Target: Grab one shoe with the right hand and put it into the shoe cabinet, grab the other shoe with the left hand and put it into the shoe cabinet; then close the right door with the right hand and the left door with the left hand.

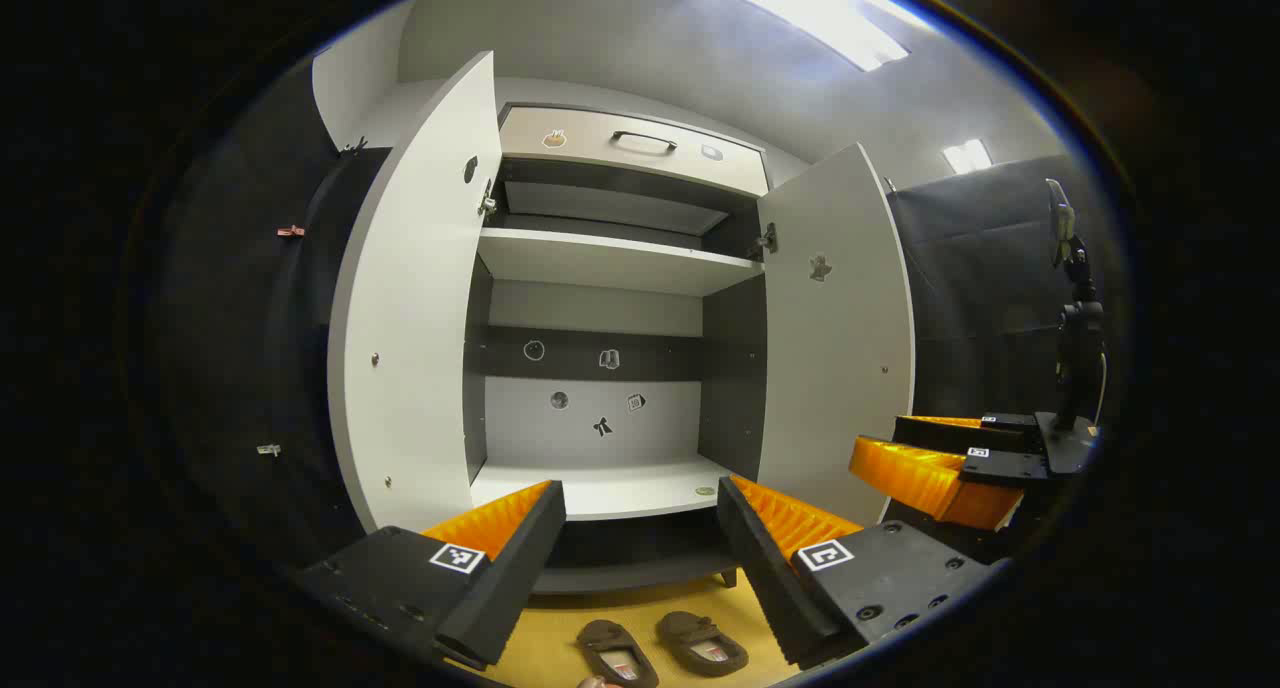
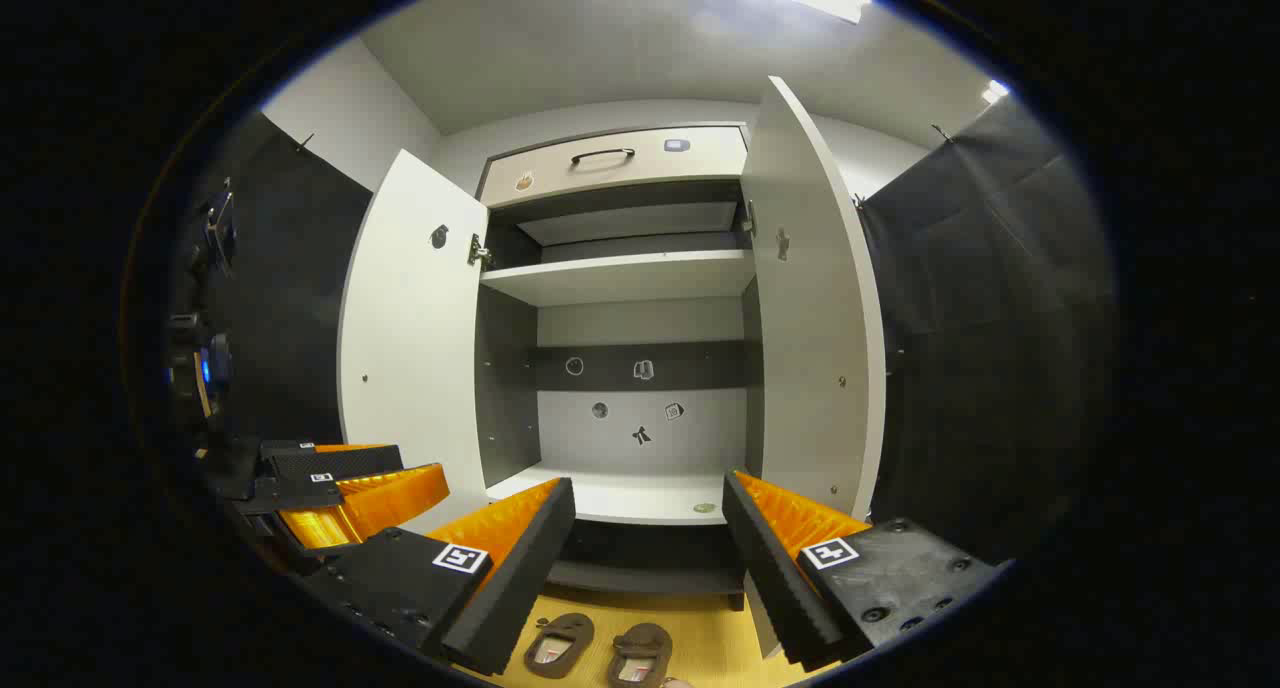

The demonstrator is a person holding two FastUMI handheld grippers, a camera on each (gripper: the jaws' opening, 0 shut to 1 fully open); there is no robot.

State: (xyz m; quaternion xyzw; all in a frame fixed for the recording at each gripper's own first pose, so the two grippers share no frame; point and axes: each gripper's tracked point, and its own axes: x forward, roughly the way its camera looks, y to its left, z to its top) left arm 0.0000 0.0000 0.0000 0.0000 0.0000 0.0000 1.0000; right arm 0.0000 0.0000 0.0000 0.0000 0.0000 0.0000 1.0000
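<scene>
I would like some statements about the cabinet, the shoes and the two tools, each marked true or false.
1. Both white doors of the shoe cabinet stand open. True.
2. The two brown shoes lie on the lower shelf. False: they lie on the yellow floor in front of the cabinet.
3. The left tool is open and holds nothing. True.
4. The right tool is shut on a shoe. False: it is open and empty.
5. The drawer with a dark handle sits at the cabinet's top. True.
</scene>
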